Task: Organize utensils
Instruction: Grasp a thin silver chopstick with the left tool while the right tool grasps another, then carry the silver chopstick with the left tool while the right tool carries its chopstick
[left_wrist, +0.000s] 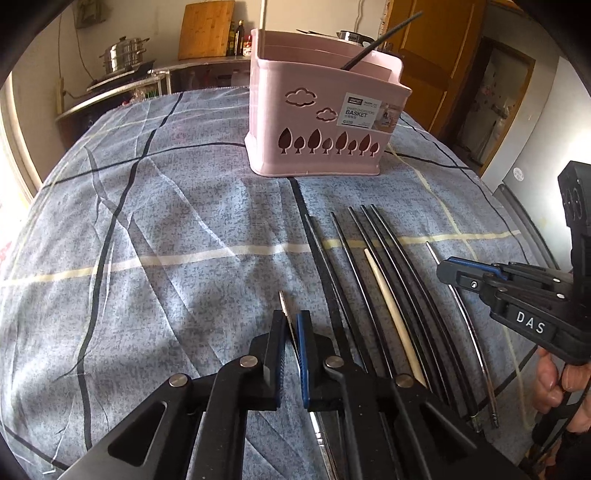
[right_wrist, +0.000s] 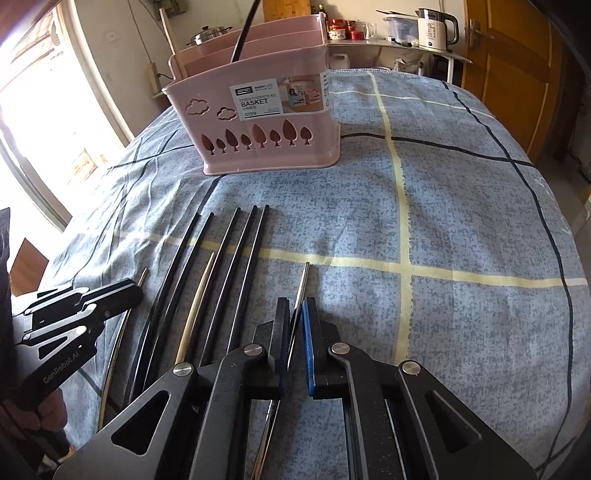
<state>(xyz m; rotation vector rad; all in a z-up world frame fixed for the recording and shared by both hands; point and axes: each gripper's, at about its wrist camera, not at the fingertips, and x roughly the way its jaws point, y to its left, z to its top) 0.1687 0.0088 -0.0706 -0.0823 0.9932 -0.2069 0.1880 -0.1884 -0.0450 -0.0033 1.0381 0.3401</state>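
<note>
A pink chopstick basket (left_wrist: 314, 122) stands on the far part of the table, with one black chopstick (left_wrist: 384, 38) in it; it also shows in the right wrist view (right_wrist: 266, 122). Several black chopsticks (left_wrist: 373, 266) and one cream chopstick (left_wrist: 388, 306) lie side by side on the cloth. My left gripper (left_wrist: 291, 325) is shut on a silver metal chopstick (left_wrist: 283, 302) at the row's left. My right gripper (right_wrist: 295, 314) is shut on another silver metal chopstick (right_wrist: 303, 280) at the row's right; it also shows in the left wrist view (left_wrist: 448, 271).
A blue-grey checked cloth (left_wrist: 166, 221) covers the table. A counter behind holds a steel pot (left_wrist: 122, 55), a cutting board (left_wrist: 207, 29) and bottles. A white kettle (right_wrist: 436, 27) stands on a shelf. A wooden door (right_wrist: 517, 74) is at the right.
</note>
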